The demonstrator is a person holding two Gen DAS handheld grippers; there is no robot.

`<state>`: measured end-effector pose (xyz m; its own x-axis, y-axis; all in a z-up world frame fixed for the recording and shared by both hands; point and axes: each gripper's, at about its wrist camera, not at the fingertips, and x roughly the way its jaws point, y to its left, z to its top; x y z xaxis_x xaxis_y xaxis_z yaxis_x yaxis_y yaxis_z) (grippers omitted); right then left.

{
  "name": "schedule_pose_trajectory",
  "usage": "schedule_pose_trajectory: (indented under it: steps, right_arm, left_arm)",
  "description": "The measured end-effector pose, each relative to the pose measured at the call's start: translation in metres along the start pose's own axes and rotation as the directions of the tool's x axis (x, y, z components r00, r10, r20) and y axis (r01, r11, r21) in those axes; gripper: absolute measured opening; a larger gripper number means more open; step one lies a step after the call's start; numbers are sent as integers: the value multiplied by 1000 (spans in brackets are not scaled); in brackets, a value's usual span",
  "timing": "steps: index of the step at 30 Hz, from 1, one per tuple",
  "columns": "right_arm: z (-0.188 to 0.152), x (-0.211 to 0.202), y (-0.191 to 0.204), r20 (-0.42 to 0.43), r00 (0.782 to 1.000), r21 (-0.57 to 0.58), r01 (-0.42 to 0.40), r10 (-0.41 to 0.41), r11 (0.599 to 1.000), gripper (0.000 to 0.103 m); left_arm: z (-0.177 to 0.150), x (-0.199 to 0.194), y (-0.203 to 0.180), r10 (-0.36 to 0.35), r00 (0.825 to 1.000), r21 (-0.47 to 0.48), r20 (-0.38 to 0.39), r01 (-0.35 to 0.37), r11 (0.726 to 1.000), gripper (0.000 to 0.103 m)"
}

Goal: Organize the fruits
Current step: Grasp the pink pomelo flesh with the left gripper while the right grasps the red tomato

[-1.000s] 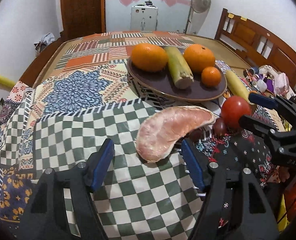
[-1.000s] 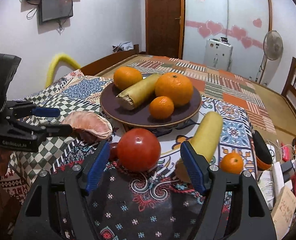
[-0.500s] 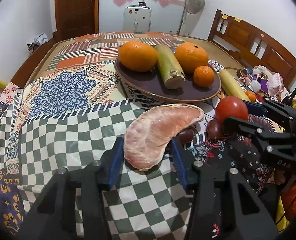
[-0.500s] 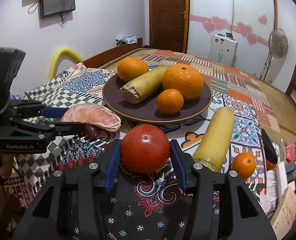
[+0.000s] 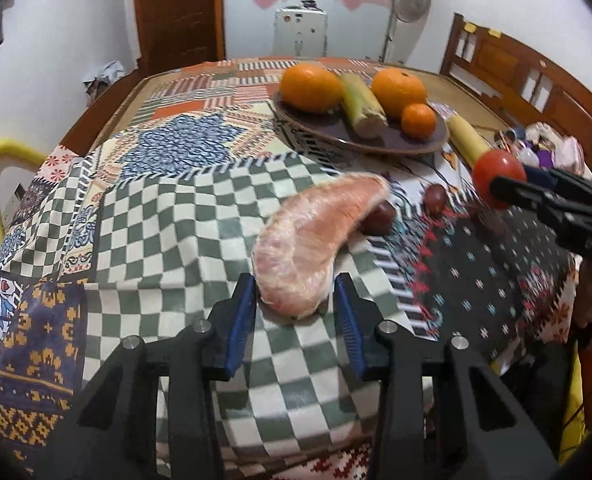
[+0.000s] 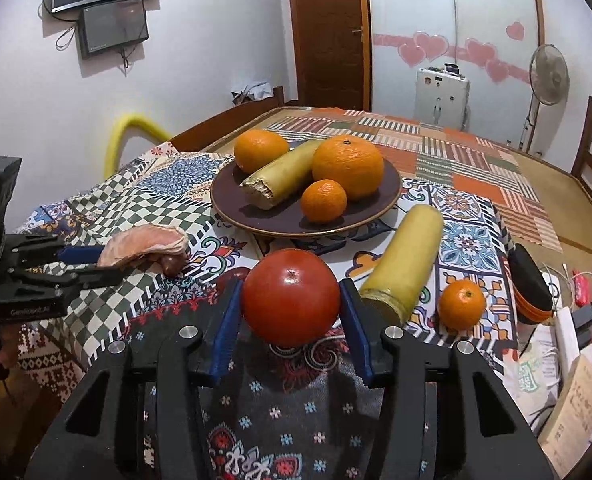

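Left gripper [image 5: 296, 300] closing, blue pads against the pink peeled pomelo segment [image 5: 316, 240], near side of the round dark-brown plate [image 6: 255, 216]. Right gripper [image 6: 291, 312] clamps the red round tomato [image 6: 291, 297], also near side.

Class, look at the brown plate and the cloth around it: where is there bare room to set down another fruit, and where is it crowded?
Free: the near rim of the plate, in front of the small orange, and the checked cloth left of the pomelo segment. Crowded: the plate's back half, and the strip between tomato, yellow stalk and loose tangerine.
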<state>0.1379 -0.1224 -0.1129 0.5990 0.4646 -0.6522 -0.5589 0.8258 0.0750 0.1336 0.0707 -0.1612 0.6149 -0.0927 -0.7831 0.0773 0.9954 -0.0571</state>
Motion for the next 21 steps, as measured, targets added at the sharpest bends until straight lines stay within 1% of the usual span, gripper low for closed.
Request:
schedule_pose_trajectory:
  steps: [3,4,5,7,10,12,17,19,21]
  right_arm:
    - [-1,-1,-2,1,1000,6,-2,2,1000,44]
    - [-2,-2,-2,3,1000,7,-4,4,1000,44]
    - [-2,-3,-2,4,1000,7,-5,5,1000,44]
    - [-2,-4,-3,6,1000,6,-8,8,1000,44]
    - [-1,-3,-3,10,1000,5,-9,9,1000,44]
    - [0,-3,-3,15,1000,5,-12,12,1000,44]
    - [2,-2,-1,22,1000,-5,-19,19,1000,44]
    - [3,0,-1,22,1000,-11,-19,19,1000,44]
    - [5,2,-1,20,1000,-16,-16,16,1000,44]
  left_arm:
    - [3,-3,-5,12,1000,32,-5,-11,999,43]
    - [6,-4,-5,9,1000,42,0,-9,999,47]
    - [9,-5,-7,7,1000,51,6,-7,999,54]
    - [16,-5,-8,5,1000,71,19,-6,997,63]
    - [28,3,-12,1,1000,112,15,-2,994,64]
    - [34,12,-10,-1,1000,108,2,0,994,64]
    - [51,38,3,-78,996,71,-49,81,994,64]
    - [57,43,10,-130,990,36,-60,132,991,64]
    - [60,46,15,-159,985,12,-63,161,987,62]
